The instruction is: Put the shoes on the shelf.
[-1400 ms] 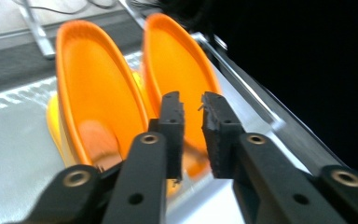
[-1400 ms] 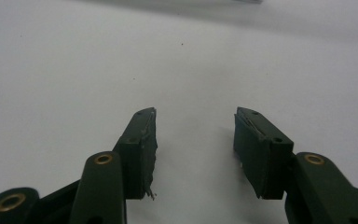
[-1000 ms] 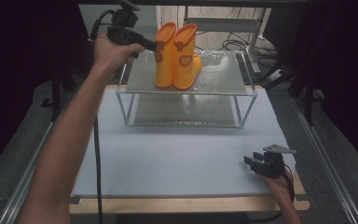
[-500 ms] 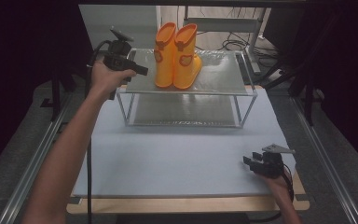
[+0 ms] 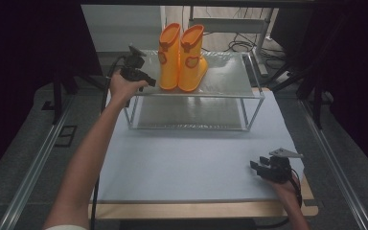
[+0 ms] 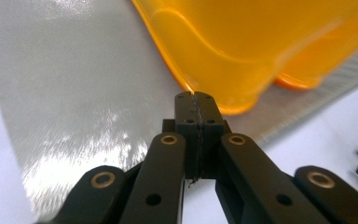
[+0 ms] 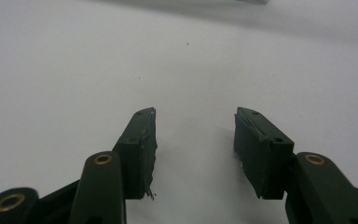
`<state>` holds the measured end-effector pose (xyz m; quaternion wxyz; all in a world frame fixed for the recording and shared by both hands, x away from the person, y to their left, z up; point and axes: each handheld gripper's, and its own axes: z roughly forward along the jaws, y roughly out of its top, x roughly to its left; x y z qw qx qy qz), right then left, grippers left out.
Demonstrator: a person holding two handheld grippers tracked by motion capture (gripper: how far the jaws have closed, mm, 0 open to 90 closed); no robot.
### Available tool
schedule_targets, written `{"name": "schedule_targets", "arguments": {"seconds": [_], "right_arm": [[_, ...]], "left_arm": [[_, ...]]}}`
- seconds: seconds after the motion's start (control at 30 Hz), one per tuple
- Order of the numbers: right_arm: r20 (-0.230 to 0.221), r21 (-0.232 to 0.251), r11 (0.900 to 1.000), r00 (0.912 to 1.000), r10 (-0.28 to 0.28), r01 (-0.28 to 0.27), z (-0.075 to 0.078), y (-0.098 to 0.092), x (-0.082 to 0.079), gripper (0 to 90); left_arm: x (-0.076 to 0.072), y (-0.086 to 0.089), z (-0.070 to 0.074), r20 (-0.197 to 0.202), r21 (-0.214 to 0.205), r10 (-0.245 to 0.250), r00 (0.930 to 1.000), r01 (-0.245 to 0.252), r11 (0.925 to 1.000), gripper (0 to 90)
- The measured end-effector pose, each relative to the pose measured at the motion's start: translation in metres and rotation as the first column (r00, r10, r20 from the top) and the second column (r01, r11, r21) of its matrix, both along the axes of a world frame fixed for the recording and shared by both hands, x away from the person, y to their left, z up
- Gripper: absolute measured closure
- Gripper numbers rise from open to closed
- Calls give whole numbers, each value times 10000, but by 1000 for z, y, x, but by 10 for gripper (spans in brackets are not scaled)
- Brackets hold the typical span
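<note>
In the left gripper view the boots (image 6: 261, 42) are blurred and cut off by the top edge; whether the closed left gripper (image 6: 196, 100) touches them cannot be told. The shelf (image 5: 230, 72) hides the mat (image 5: 191, 163) behind it.

The left claw (image 5: 146, 79) drops away from the boot tops and comes down beside the orange boots (image 5: 182, 57). Its tips now sit low against the near boot's foot on the glass shelf (image 5: 230, 76).

My high view looks forward and down over the table (image 5: 191, 167). My left gripper view sits very close to the boots (image 6: 261, 42) on the shelf (image 6: 74, 93); high view shares them. My right gripper view skims the mat (image 7: 168, 60).
</note>
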<state>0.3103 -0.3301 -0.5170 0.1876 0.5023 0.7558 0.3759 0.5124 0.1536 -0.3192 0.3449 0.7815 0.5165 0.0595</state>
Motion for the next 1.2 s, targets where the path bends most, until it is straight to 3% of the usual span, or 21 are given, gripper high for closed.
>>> {"name": "schedule_targets", "arguments": {"seconds": [0.2,0.37,0.5,0.57,0.8,0.93,1.0,1.2], "right_arm": [[-24,-6,10000,10000,-27,27,0,0,0,488],[-17,7,10000,10000,-23,23,0,0,0,489],[13,-27,10000,10000,26,-25,0,1,0,489],[-9,-17,10000,10000,16,-16,0,2,0,490],[-27,-14,10000,10000,56,-56,0,2,1,491],[-37,13,10000,10000,36,-36,0,2,0,491],[-27,10,10000,10000,38,-38,0,2,0,491],[-1,44,10000,10000,41,-41,1,0,0,490]], "left_arm": [[10,-10,-12,-107,145,242,9996,-240,9996,897],[9,-10,-9,-114,-96,137,9998,-138,9999,899],[8,-15,-8,-45,112,119,9999,-119,9999,900],[7,-16,-7,-119,-150,33,9999,-35,9999,900],[2,-36,-3,-147,-318,-694,9975,689,9971,900],[0,-50,-2,-121,-379,-1084,9940,1079,9934,900],[-1,-54,0,-37,-201,-1128,9936,1127,9934,900],[-3,-42,0,-3,-314,-993,9951,992,9946,846]]}}
